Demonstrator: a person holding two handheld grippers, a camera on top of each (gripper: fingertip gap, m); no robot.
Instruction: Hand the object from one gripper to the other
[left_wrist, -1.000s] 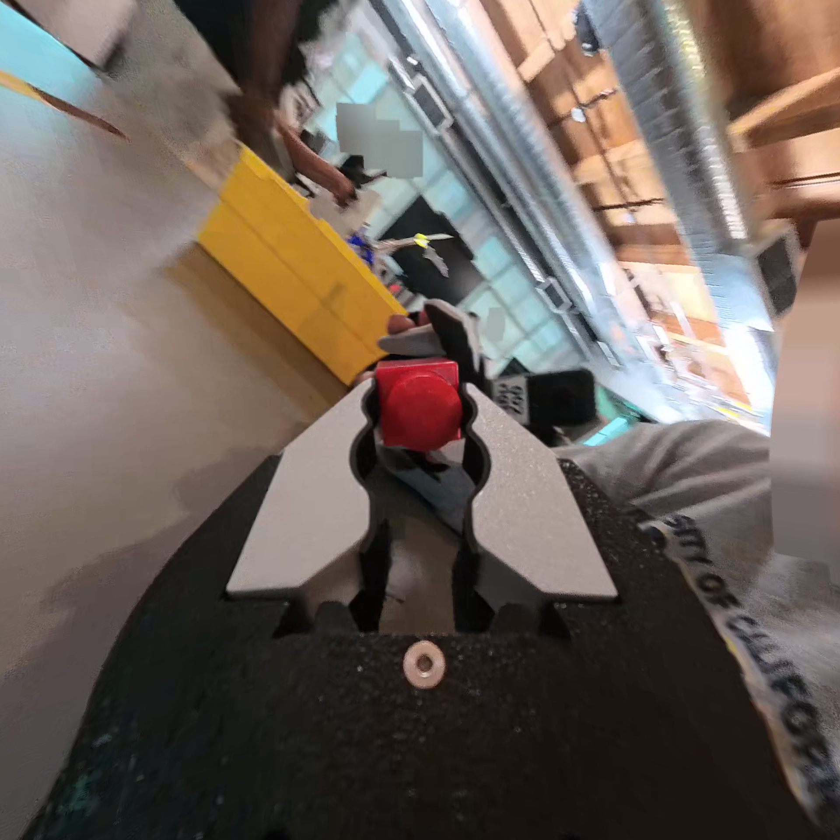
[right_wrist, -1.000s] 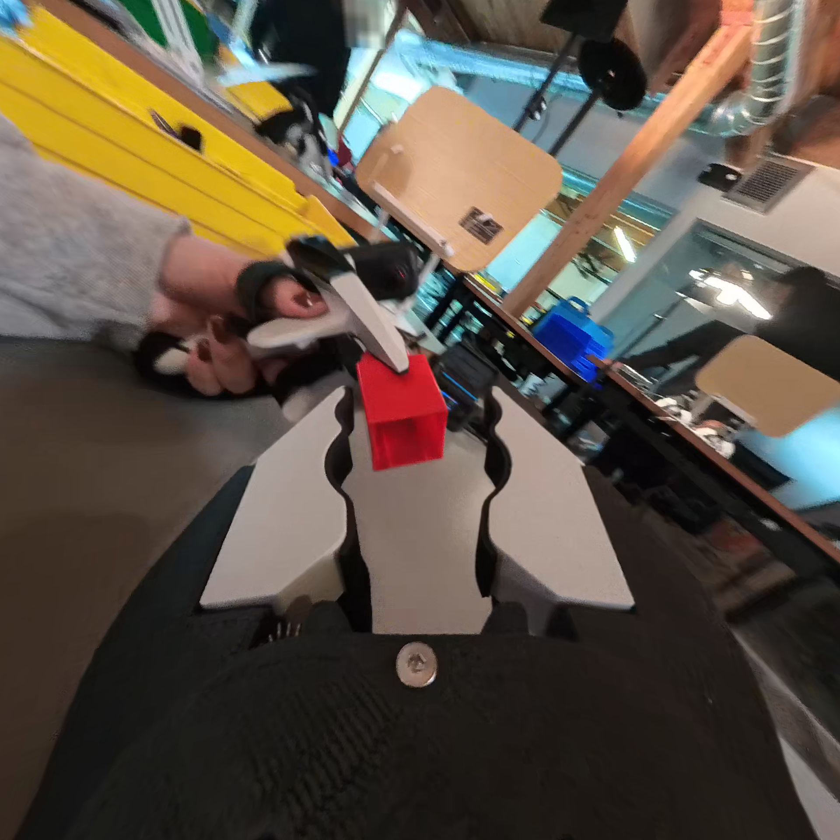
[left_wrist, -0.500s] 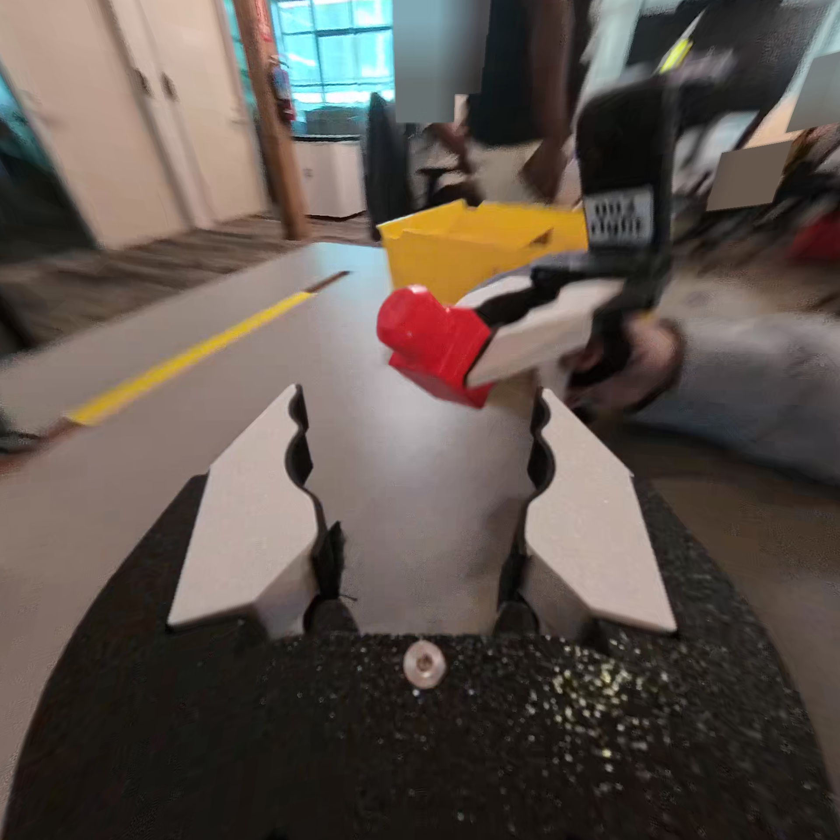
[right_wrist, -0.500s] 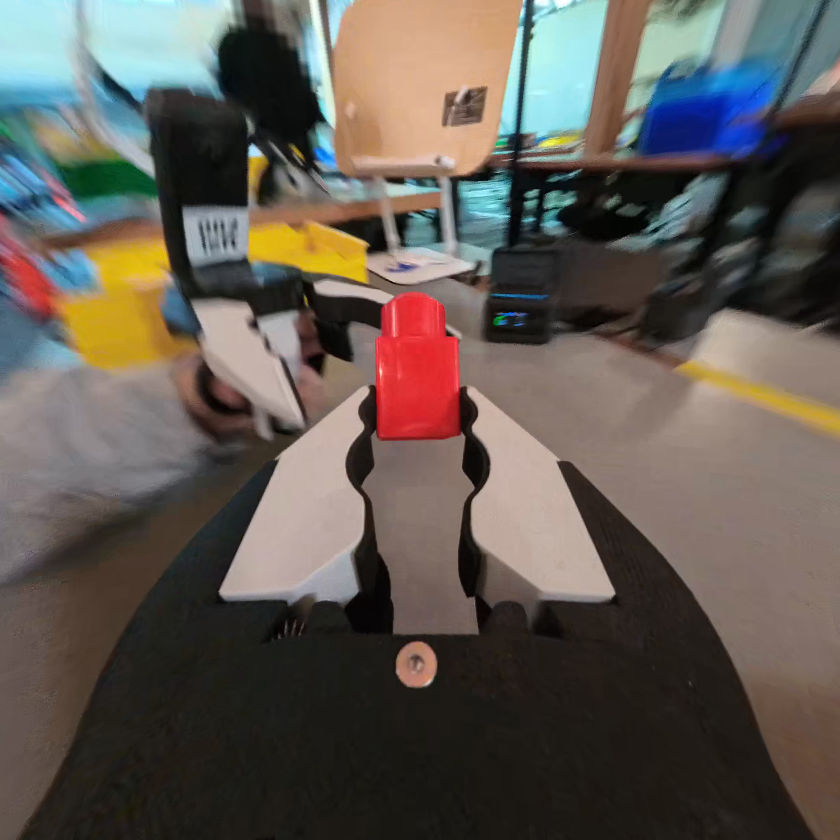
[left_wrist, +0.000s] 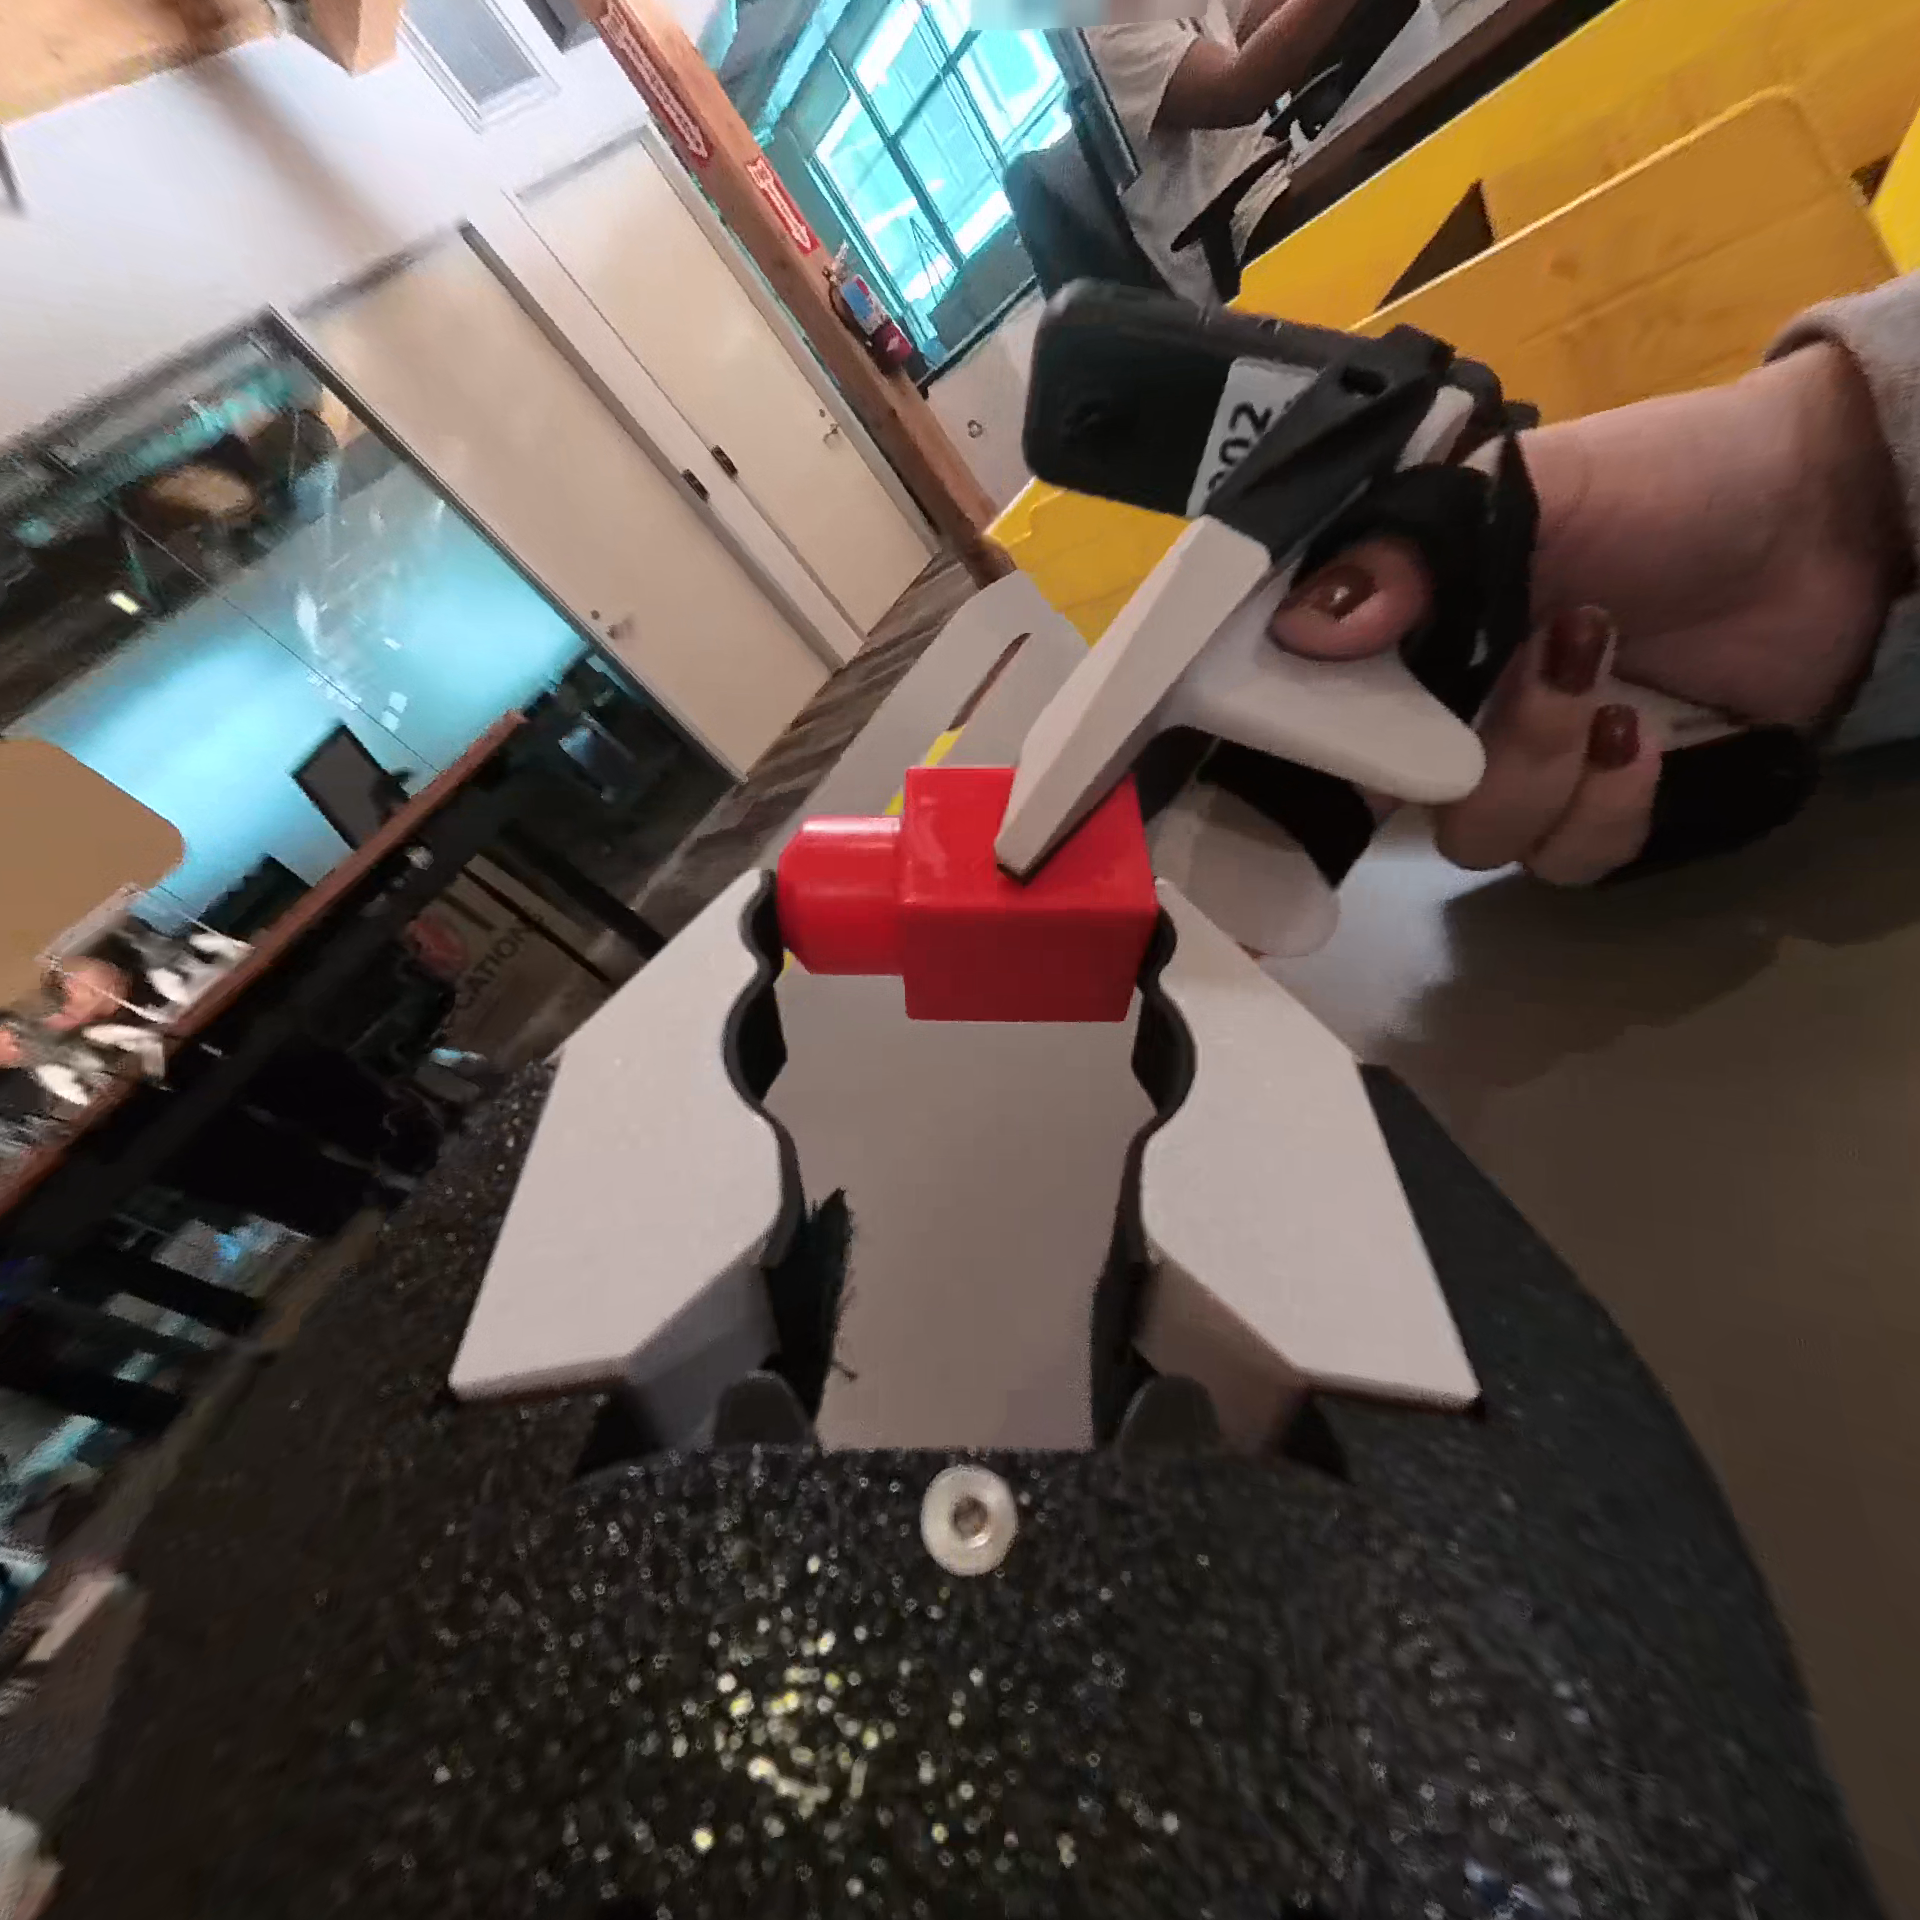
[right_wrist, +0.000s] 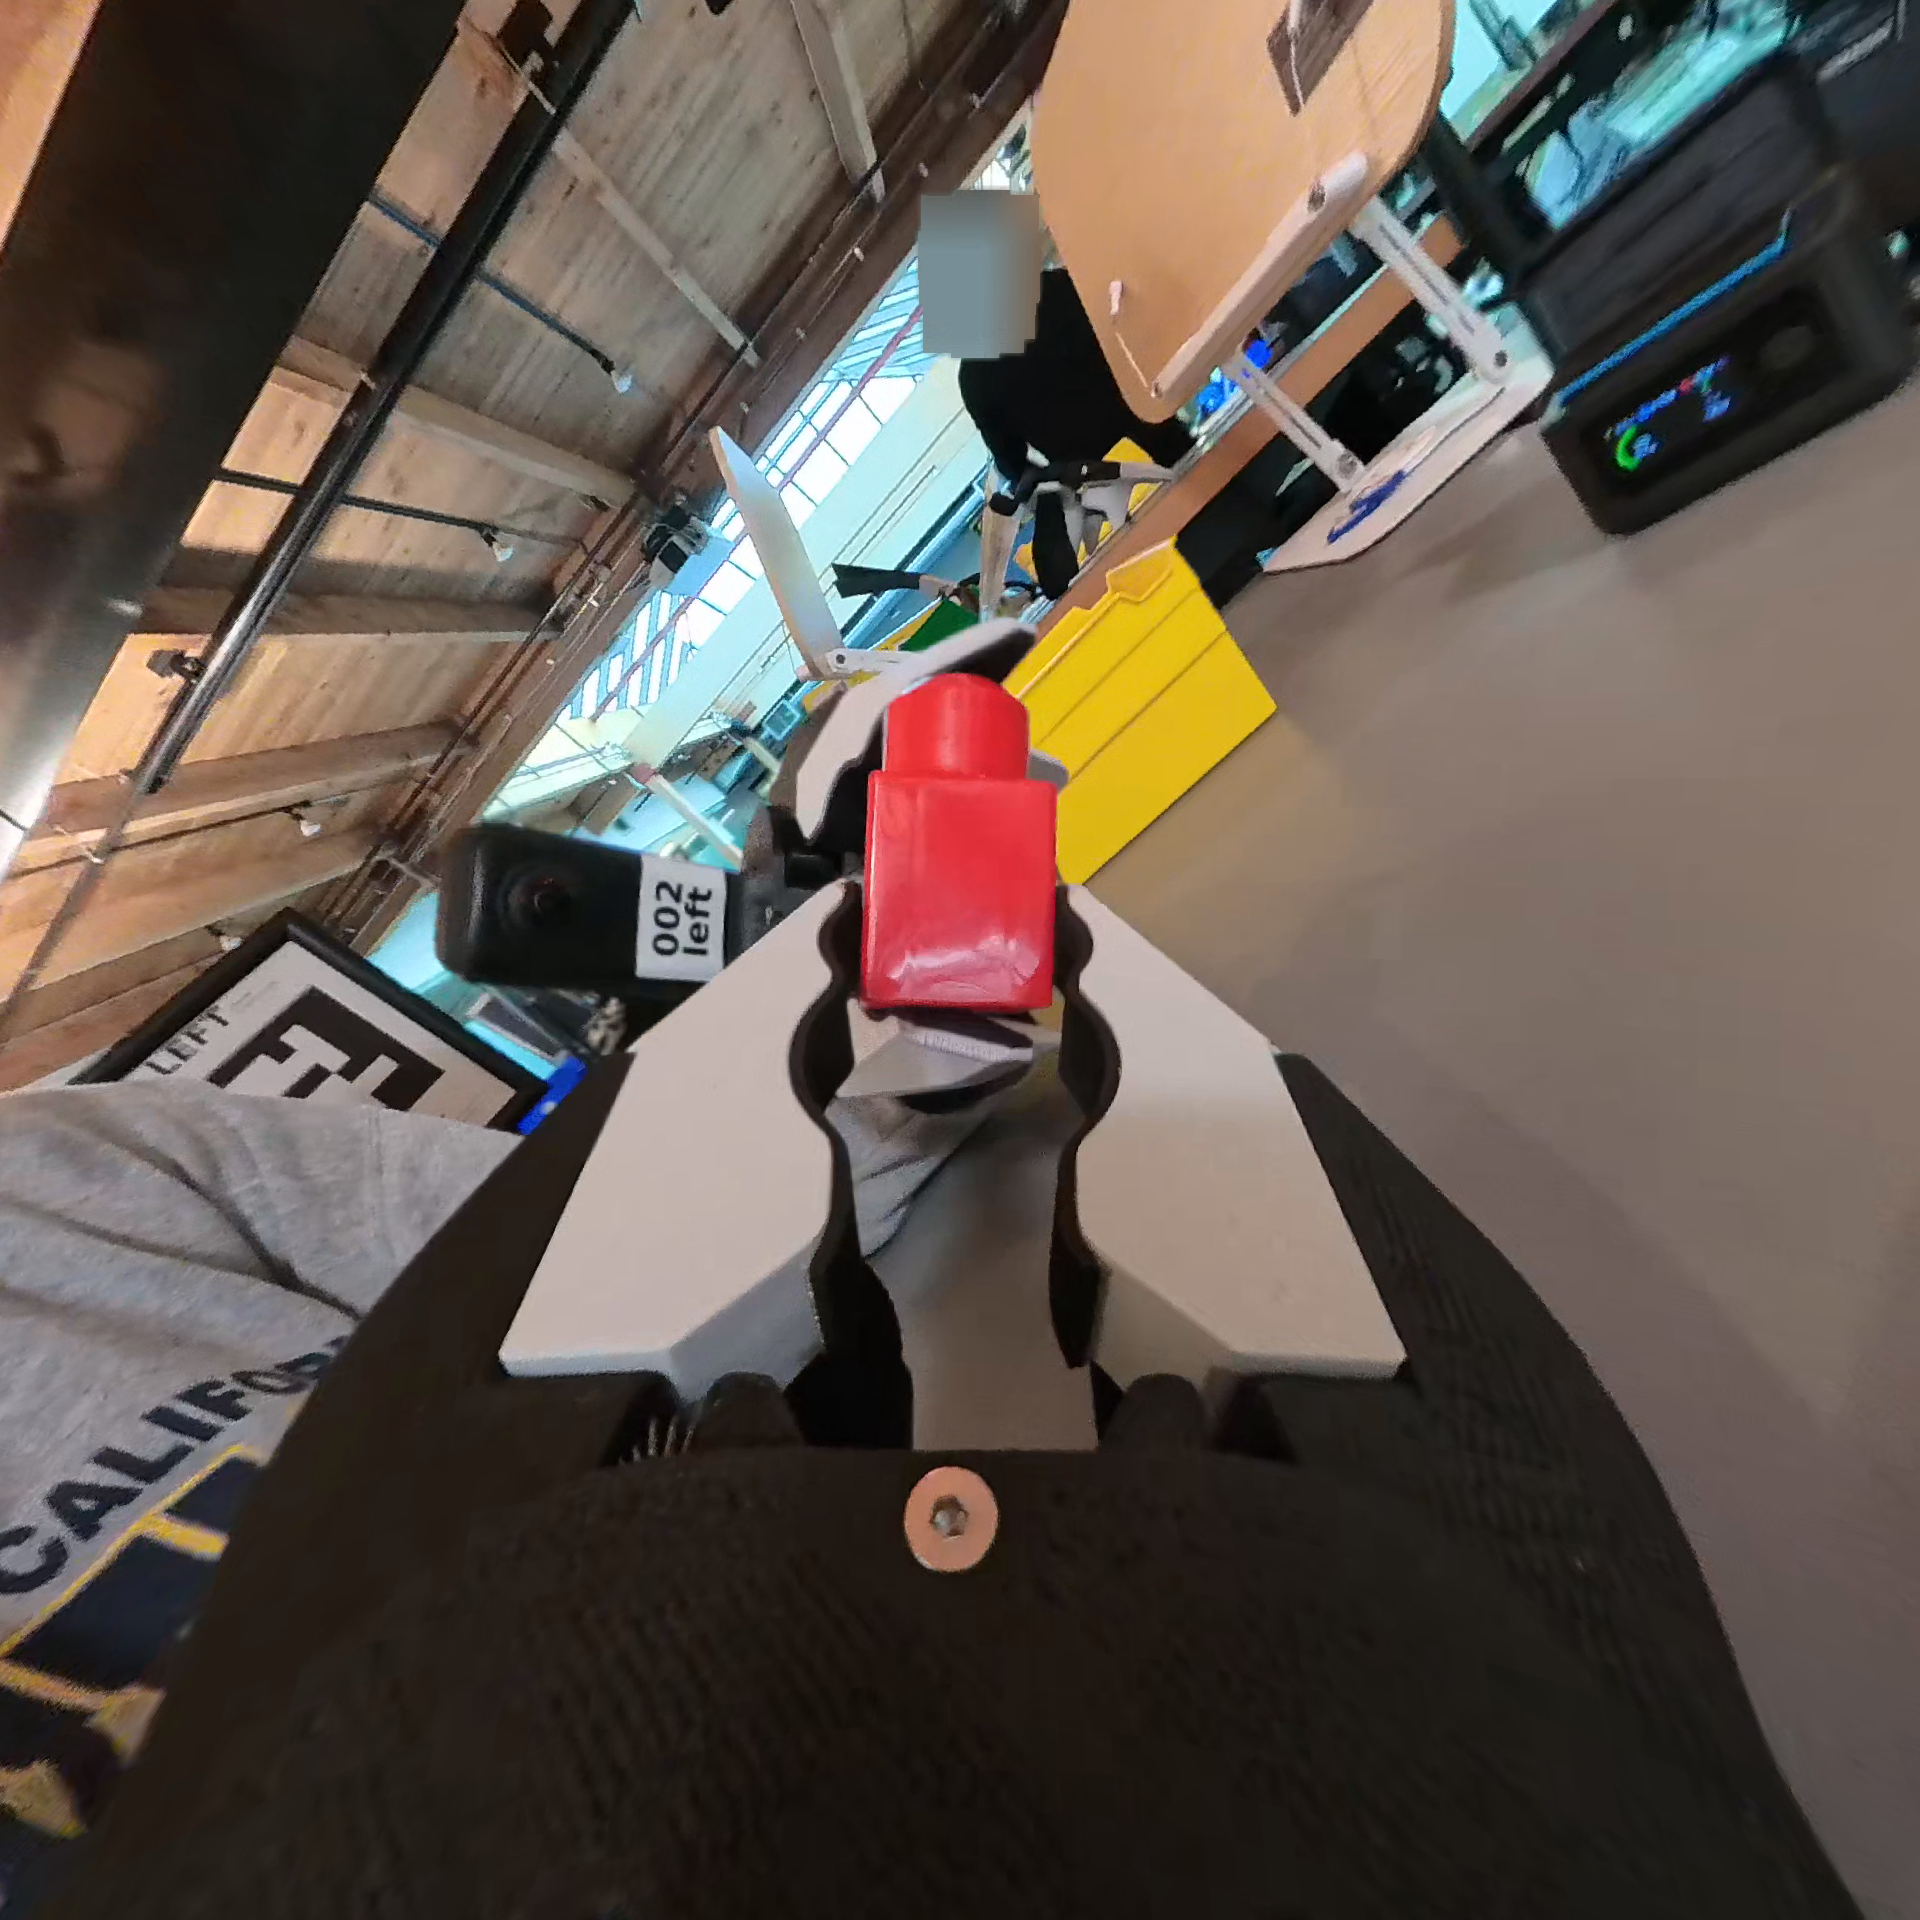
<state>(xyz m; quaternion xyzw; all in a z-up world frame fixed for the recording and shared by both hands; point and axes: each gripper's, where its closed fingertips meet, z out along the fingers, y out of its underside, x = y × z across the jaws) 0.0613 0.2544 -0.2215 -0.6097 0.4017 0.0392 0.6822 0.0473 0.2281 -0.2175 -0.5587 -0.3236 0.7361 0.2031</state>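
Note:
A red block with a round stud (left_wrist: 997, 925) lies crosswise between my left gripper's (left_wrist: 961, 935) fingers, with the stud against the left fingertip and the base against the right one. My left gripper looks shut on it lengthwise. The right gripper's white finger (left_wrist: 1101, 727), held by a hand, presses on the block's top. In the right wrist view my right gripper (right_wrist: 956, 914) is shut on the block's (right_wrist: 956, 894) sides, stud pointing away. The left gripper's fingers (right_wrist: 904, 1055) sit at the block's base and stud. The block is held in the air above the grey table (right_wrist: 1558, 935).
A yellow bin (right_wrist: 1132, 707) stands on the table behind the block and also shows in the left wrist view (left_wrist: 1558, 239). A black device with a lit screen (right_wrist: 1714, 416) and a wooden board on a white stand (right_wrist: 1226, 156) are at the far right. A person sits in the background.
One second ago my left gripper held the block and the right was open. Half a second ago the right held it and the left was open. Now the left has closed on it again.

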